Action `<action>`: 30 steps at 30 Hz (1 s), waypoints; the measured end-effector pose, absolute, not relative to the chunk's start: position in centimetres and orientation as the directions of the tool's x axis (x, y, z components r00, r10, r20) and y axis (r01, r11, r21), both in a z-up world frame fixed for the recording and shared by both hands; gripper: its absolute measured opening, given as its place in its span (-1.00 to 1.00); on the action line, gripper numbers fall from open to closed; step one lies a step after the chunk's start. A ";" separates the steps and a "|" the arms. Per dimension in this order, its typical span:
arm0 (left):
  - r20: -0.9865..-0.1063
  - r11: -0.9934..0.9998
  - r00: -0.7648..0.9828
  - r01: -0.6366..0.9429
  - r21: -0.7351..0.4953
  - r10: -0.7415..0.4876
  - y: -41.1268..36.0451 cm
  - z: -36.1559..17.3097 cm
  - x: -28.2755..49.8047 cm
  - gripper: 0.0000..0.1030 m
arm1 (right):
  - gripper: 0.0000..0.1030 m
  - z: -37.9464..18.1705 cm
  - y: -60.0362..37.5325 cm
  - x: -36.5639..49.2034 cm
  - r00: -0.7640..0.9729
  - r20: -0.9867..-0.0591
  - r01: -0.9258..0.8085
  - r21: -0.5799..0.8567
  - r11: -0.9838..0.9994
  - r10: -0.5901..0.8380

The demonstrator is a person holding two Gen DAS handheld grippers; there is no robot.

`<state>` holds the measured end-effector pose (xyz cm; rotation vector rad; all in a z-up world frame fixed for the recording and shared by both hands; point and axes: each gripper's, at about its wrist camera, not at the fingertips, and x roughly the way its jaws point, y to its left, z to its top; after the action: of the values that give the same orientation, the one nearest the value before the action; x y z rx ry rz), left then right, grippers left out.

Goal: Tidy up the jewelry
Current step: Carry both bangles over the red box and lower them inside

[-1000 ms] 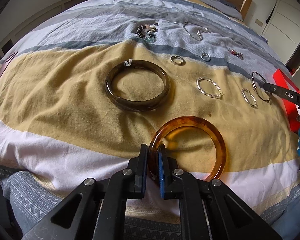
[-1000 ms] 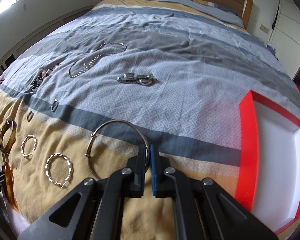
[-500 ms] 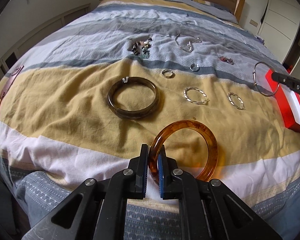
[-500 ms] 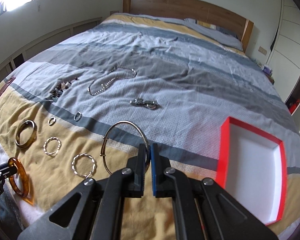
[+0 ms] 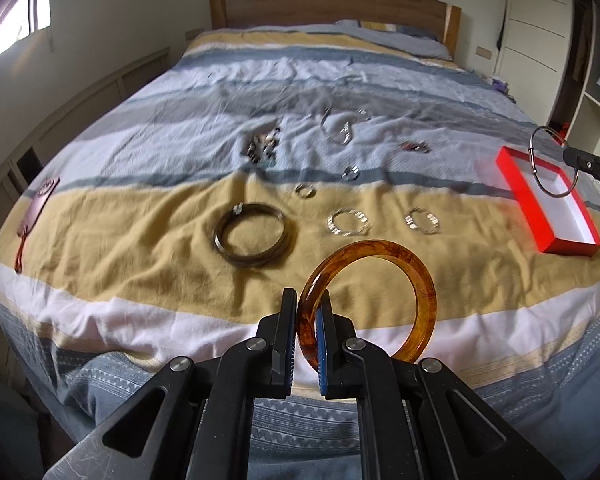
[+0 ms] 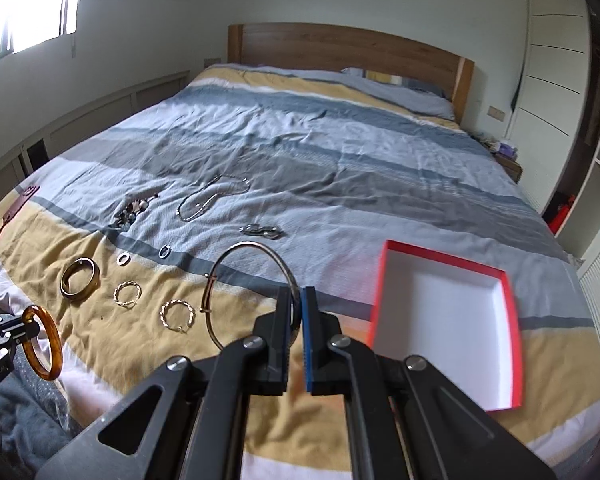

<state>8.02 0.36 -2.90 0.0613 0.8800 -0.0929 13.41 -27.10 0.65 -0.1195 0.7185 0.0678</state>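
The bed carried most of the jewelry unsorted. The red box was empty. Your left gripper had its fingers clamped on the amber bangle; your right gripper pinched the thin wire bangle. Both bangles were held above the bed.

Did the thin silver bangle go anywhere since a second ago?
Yes. The right gripper, shut on the thin silver bangle, has lifted it off the bedspread and toward the red box.
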 end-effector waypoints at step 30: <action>-0.799 0.829 0.518 0.557 0.045 -0.305 -32.2 -2.1 16.9 -0.83 | -0.90 -3.5 -49.6 10.0 0.672 -0.728 0.192 -0.005 0.981 -0.135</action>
<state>16.94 -32.17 -2.10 0.3137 0.8862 -0.5272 10.05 -49.64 -3.47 0.0735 0.8130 -0.1843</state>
